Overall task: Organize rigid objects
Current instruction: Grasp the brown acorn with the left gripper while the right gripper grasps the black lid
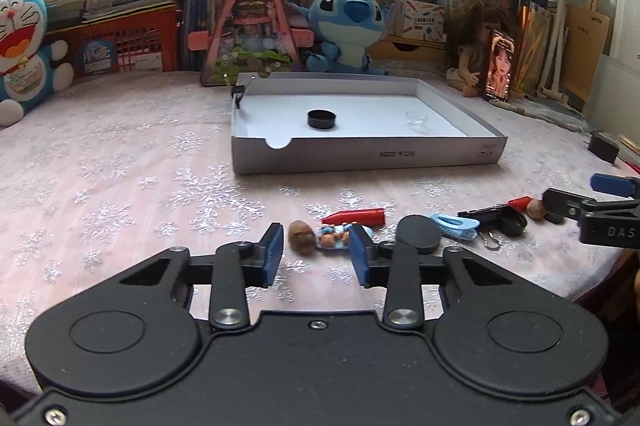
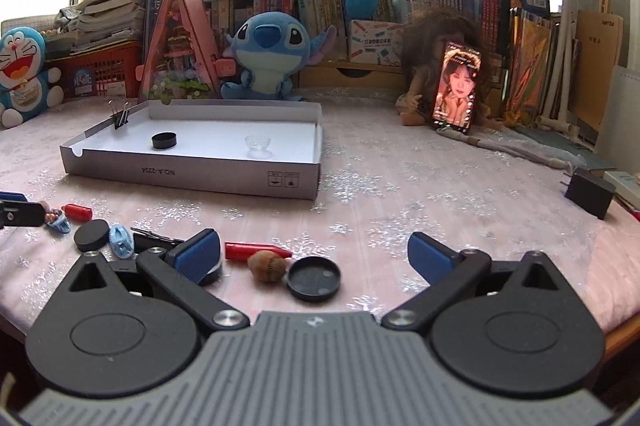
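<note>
Lying low over a table (image 1: 120, 161) covered in pink cloth with glittery snowflake prints, the left gripper (image 1: 316, 250) sits at the lower middle of its frame. Its blue-padded fingers (image 1: 270, 252) stand narrow, and I cannot tell whether they press on anything; just beyond the tips lie a brown ridged nut (image 1: 302, 237) and a small flat painted figure (image 1: 336, 238).

To the right of these runs a row of small hard things: a red wooden peg (image 1: 356, 216), a flat round black lid (image 1: 418, 234), a light blue plastic clip (image 1: 456, 225) and a black clip (image 1: 496, 220).

The right gripper (image 2: 314, 258), at the lower middle of its own frame, has its fingers (image 2: 198, 256) spread wide with nothing held. Between them rest a second red peg (image 2: 256, 250), a second brown nut (image 2: 267, 266) and a shallow black lid (image 2: 314, 280) turned hollow side up.

At the middle of both frames stands one shallow grey cardboard tray (image 1: 360, 157) with a white floor. It holds one short black round cap (image 1: 322, 119) and one small clear glass dish (image 2: 258, 144); one black binder clip (image 2: 120, 115) grips its left wall.

Behind, at the top, are stacked books and plush toys.
</note>
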A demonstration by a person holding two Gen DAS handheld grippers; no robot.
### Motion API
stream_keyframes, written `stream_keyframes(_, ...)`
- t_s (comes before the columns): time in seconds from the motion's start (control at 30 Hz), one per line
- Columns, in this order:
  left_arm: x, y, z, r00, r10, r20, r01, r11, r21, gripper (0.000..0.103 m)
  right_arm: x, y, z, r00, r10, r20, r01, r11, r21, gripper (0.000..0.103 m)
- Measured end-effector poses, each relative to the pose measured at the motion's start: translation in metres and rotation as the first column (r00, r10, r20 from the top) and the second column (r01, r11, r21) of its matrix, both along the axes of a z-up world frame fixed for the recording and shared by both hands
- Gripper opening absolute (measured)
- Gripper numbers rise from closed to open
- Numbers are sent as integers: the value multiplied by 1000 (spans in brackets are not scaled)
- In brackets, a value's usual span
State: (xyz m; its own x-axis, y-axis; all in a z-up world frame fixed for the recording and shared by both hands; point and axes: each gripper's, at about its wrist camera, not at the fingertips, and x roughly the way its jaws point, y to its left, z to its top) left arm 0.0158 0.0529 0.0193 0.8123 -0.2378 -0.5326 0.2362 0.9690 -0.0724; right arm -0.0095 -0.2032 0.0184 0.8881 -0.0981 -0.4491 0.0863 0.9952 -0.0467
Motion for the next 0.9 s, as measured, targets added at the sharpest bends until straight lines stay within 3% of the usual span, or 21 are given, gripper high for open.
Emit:
stream_keyframes(0.33, 6, 1, -5, 999, 33, -23, -32, 999, 8, 33, -5, -13, -5, 999, -12, -53, 12, 1000, -2, 96)
stream_keyframes(0.63, 9, -1, -7, 999, 47, -18, -47, 999, 26, 33, -4, -13, -12, 994, 17, -104, -16, 1000, 8, 75)
stream_keyframes(0.9, 10, -3, -9, 999, 45, -14, -44, 999, 26, 33, -1, -7, -12, 995, 31, -99, -30, 1000, 7, 54)
